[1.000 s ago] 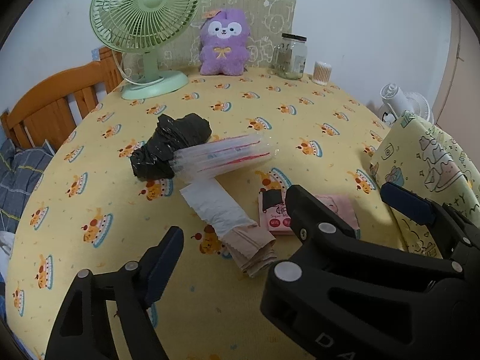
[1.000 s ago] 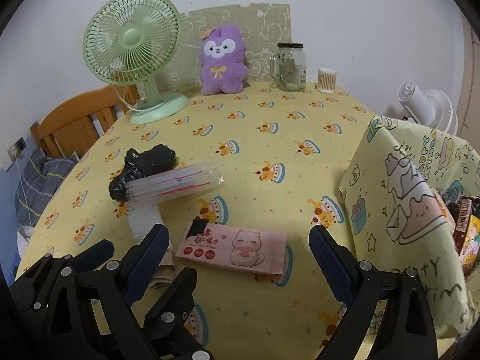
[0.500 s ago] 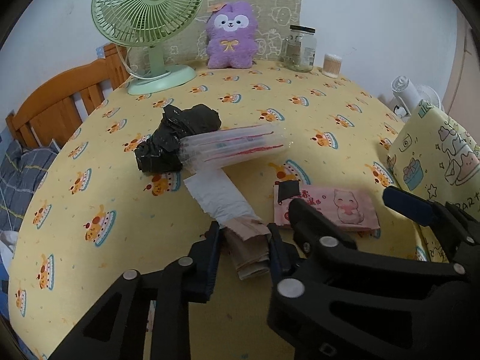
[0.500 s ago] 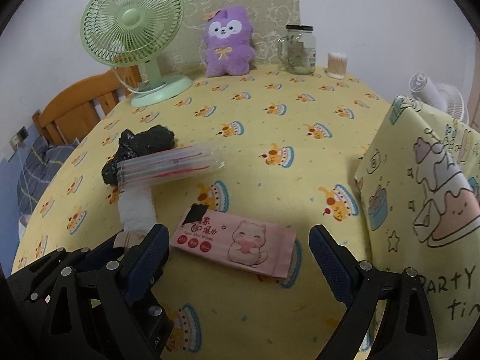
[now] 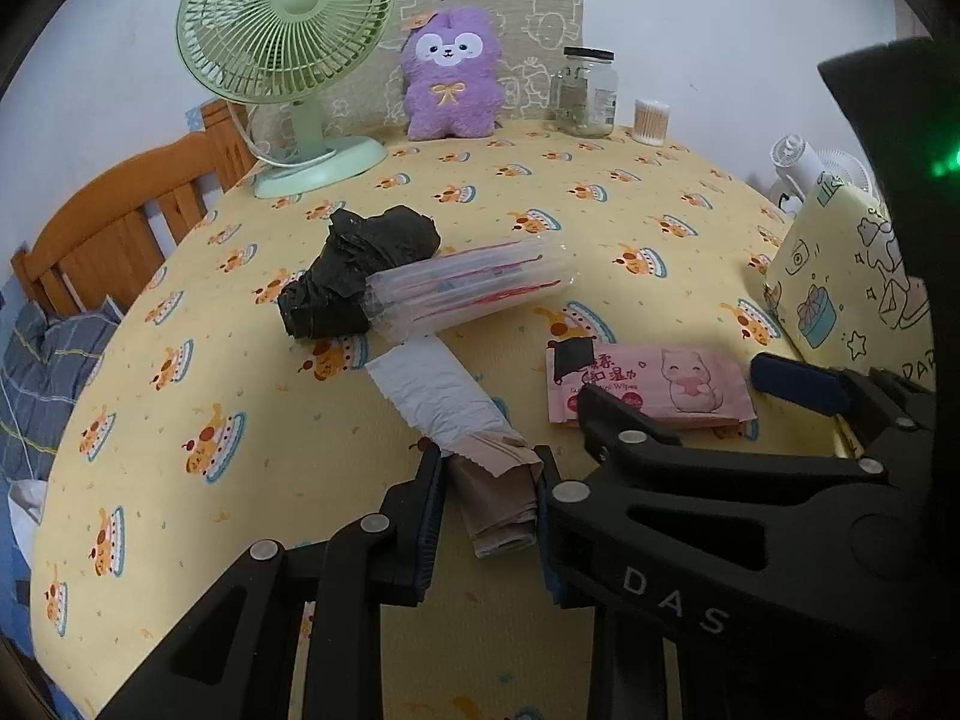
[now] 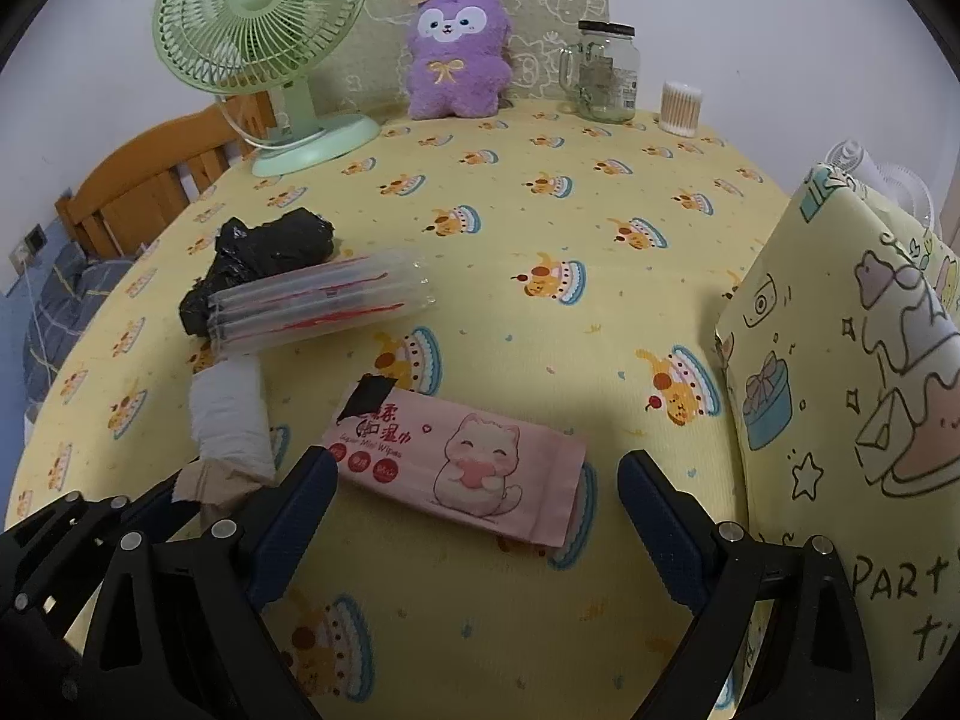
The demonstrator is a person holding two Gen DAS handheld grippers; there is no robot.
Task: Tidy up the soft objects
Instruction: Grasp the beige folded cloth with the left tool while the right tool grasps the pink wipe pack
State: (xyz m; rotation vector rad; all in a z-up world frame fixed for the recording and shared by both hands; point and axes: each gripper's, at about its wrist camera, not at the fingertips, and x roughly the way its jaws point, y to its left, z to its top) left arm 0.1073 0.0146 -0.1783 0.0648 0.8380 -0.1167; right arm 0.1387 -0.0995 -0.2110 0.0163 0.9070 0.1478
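four soft items (image 5: 492, 480), one plush (image 5: 451, 84)

Both views are taken close above the table (image 5: 600, 210), angled down toward the far wall; the pink wipes pack (image 5: 654, 381) (image 6: 462, 462) is shared.

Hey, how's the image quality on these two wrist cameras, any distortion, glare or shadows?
Left wrist view: heavy fisheye curve, black corners, sharp focus, a green light flare at the right edge. Right wrist view: the same bowing, soft even light, a faint shadow falling across the pink wipes pack.
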